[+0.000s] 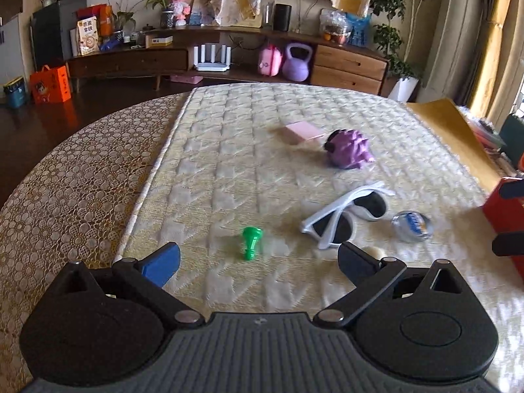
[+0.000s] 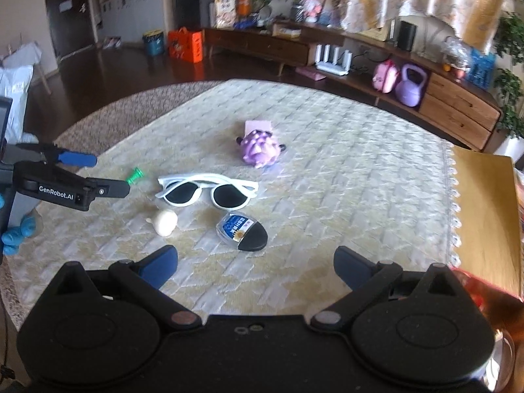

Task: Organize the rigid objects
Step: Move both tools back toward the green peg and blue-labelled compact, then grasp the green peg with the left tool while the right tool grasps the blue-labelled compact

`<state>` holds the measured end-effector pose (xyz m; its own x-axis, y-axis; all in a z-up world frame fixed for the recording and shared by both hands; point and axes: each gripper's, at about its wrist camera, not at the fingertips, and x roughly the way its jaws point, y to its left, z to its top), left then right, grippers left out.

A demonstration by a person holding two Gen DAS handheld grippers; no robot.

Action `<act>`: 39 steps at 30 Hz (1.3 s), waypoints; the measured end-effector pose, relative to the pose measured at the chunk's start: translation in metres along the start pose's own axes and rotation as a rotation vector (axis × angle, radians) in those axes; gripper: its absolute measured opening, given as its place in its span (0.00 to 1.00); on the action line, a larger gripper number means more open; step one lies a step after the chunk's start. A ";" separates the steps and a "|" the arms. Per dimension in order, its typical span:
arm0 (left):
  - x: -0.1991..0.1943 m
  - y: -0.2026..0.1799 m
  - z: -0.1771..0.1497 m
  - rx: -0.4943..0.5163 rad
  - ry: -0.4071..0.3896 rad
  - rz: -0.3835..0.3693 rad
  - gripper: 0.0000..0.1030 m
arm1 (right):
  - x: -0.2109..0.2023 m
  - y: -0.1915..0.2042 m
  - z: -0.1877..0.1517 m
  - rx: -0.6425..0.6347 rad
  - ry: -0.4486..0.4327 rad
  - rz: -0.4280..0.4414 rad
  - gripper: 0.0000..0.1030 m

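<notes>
On the quilted mat lie a small green peg, white sunglasses, a purple spiky toy, a pink box and a clear case with a blue label. My left gripper is open and empty, just short of the green peg. My right gripper is open and empty, just short of the clear case. The right wrist view also shows the sunglasses, a cream knob-shaped piece, the green peg, the purple toy and the left gripper.
A red box stands at the mat's right edge, by the right gripper's dark fingers. A patterned cloth covers the table left of the mat. A wooden sideboard with a purple kettlebell stands beyond the table.
</notes>
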<state>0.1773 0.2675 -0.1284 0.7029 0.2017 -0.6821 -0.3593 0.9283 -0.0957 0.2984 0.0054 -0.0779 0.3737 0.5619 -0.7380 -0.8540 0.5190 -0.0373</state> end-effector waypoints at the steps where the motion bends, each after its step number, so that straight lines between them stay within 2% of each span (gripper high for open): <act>1: 0.003 0.001 0.000 -0.001 0.003 0.001 1.00 | 0.006 0.000 0.001 -0.008 0.008 0.004 0.98; 8: 0.028 0.006 -0.005 -0.006 0.040 0.015 1.00 | 0.041 0.002 0.010 -0.041 0.053 0.031 0.94; 16: 0.035 -0.001 -0.006 0.047 0.010 0.033 0.97 | 0.069 0.004 0.017 -0.078 0.081 0.042 0.85; 19: 0.034 -0.004 -0.008 0.078 -0.005 0.046 0.86 | 0.075 0.006 0.016 -0.094 0.091 0.037 0.79; 21: 0.032 -0.004 -0.007 0.083 -0.016 0.045 0.72 | 0.079 0.007 0.016 -0.103 0.092 0.035 0.77; 22: 0.032 -0.004 -0.006 0.086 -0.019 0.050 0.70 | 0.080 0.008 0.016 -0.105 0.092 0.033 0.75; 27: 0.030 -0.010 -0.006 0.104 -0.041 0.042 0.33 | 0.084 0.011 0.015 -0.101 0.091 0.042 0.67; 31: 0.031 -0.014 -0.005 0.110 -0.043 0.037 0.26 | 0.084 0.010 0.016 -0.080 0.091 0.057 0.58; 33: 0.031 -0.014 -0.005 0.103 -0.041 0.027 0.16 | 0.083 0.011 0.016 -0.073 0.087 0.049 0.53; 34: 0.031 -0.014 -0.005 0.104 -0.040 0.027 0.16 | 0.082 0.011 0.016 -0.067 0.085 0.049 0.49; 39: 0.030 -0.016 -0.004 0.104 -0.032 0.035 0.15 | 0.076 0.013 0.010 -0.047 0.080 0.035 0.49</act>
<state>0.2017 0.2572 -0.1504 0.7110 0.2428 -0.6600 -0.3192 0.9477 0.0048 0.3198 0.0614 -0.1276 0.3147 0.5250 -0.7908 -0.8827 0.4683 -0.0404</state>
